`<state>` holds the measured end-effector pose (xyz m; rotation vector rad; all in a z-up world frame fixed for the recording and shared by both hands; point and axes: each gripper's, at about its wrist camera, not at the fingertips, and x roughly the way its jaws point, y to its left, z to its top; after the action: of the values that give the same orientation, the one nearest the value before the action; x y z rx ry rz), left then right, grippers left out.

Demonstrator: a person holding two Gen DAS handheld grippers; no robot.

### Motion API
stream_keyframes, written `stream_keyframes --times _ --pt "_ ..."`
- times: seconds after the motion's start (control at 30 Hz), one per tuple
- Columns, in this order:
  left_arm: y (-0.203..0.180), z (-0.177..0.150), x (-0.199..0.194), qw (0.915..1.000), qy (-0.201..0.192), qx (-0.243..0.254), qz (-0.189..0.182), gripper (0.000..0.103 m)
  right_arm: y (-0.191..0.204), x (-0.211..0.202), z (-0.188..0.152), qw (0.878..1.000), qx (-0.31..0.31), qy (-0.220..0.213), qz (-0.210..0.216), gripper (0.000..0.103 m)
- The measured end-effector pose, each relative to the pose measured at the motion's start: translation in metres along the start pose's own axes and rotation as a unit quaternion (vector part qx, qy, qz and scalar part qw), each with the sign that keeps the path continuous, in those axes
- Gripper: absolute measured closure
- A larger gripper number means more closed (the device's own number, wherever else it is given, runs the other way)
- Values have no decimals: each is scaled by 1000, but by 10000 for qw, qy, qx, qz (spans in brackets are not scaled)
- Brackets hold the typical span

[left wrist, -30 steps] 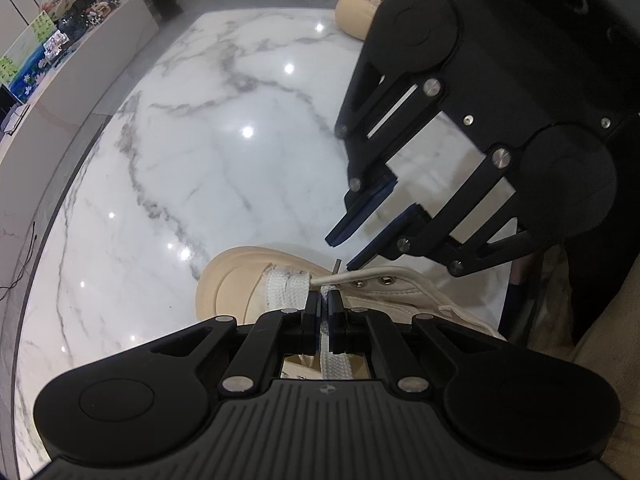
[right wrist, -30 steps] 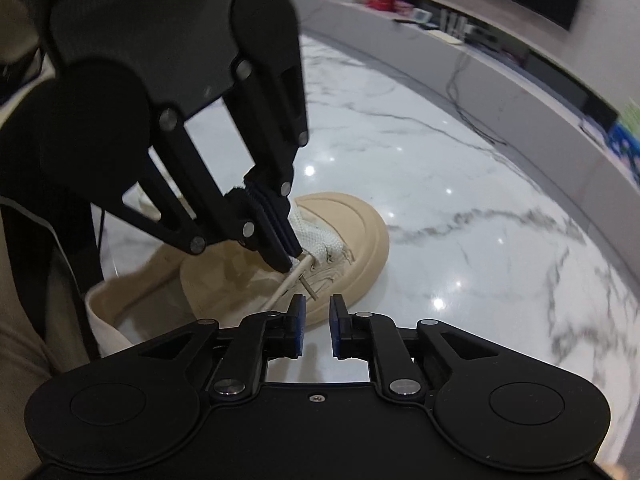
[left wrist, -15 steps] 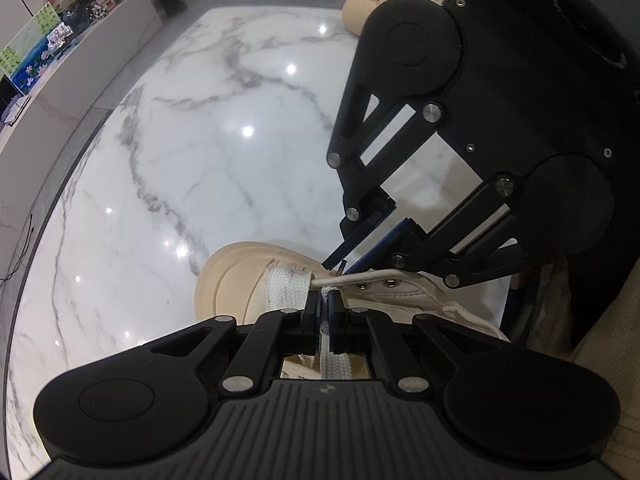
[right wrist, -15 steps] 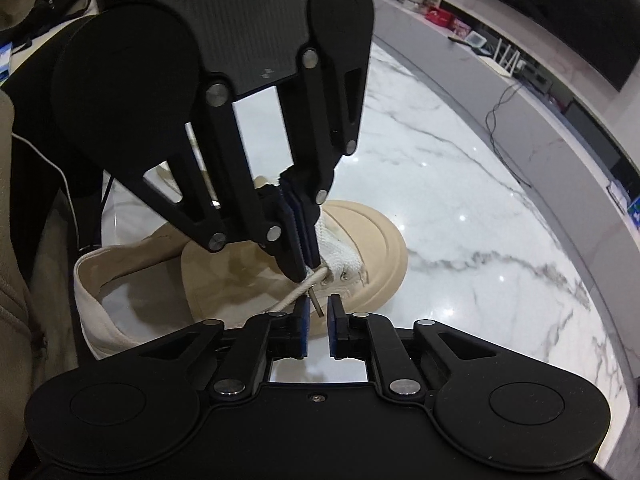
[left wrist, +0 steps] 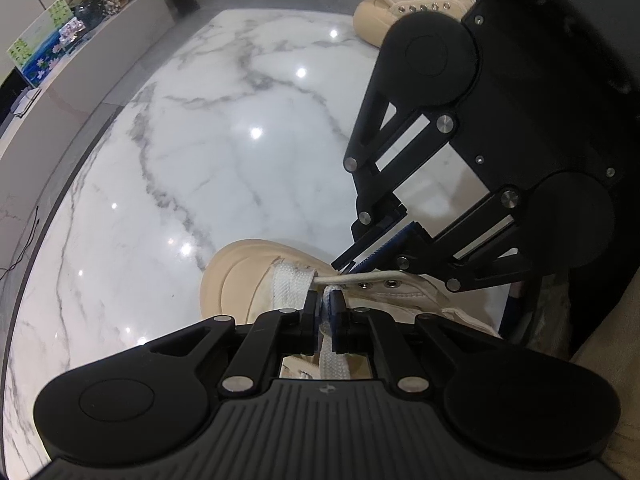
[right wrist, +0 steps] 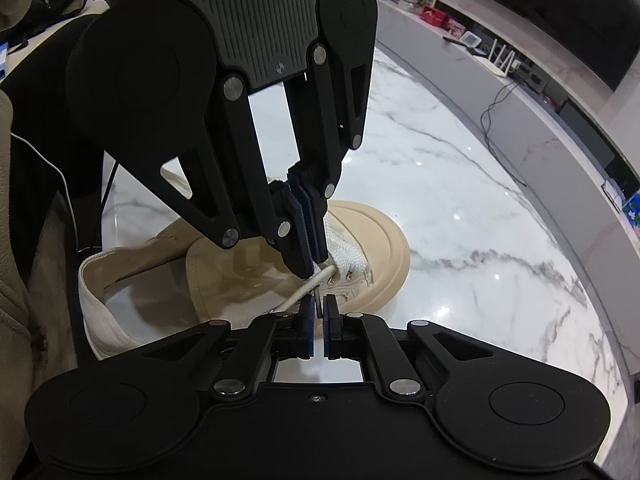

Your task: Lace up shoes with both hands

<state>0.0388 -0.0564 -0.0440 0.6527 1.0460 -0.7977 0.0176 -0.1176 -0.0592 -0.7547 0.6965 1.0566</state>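
Fingers of the left gripper (left wrist: pixel 327 307) pinch the white lace (left wrist: pixel 332 354); the right gripper (right wrist: pixel 319 307), slightly parted, straddles its aglet (right wrist: pixel 318 300).

No lettering, brand or number can be read anywhere; the colourful boxes (left wrist: pixel 44 44) on the far left white counter (left wrist: pixel 80 92) are too blurred.

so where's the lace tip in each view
Left wrist view: the lace tip is just right of centre, at the ends of the right gripper jaws, above the shoe.
Right wrist view: the tip is low centre, between the right gripper's jaws.
Shared landmark: the shoe's tan toe cap.
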Motion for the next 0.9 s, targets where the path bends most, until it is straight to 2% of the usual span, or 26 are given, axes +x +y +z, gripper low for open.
stream_keyframes --times 0.03,0.07,0.33,0.5,0.6,0.9 --pt "-1 -2 -4 10000 -34 -68 34 88 0 -1 1 10000 14 12 -12 100" --pt "-1 -5 -8 9999 -68 -137 69 86 -1 -1 1 10000 44 37 -39 101" --pt "-10 -27 -22 9967 -235 -766 110 86 0 -8 2 9994 196 124 -238 102" --pt "-16 -41 -30 9926 -333 -1162 122 86 -3 -19 -7 9970 503 258 -527 103" --pt "-19 -49 -35 9896 -396 -1374 137 86 -2 -32 -15 9962 688 184 -503 103" --pt "-17 -44 -45 9882 -551 -1387 345 86 10 -35 -15 9994 -12 11 -343 99"
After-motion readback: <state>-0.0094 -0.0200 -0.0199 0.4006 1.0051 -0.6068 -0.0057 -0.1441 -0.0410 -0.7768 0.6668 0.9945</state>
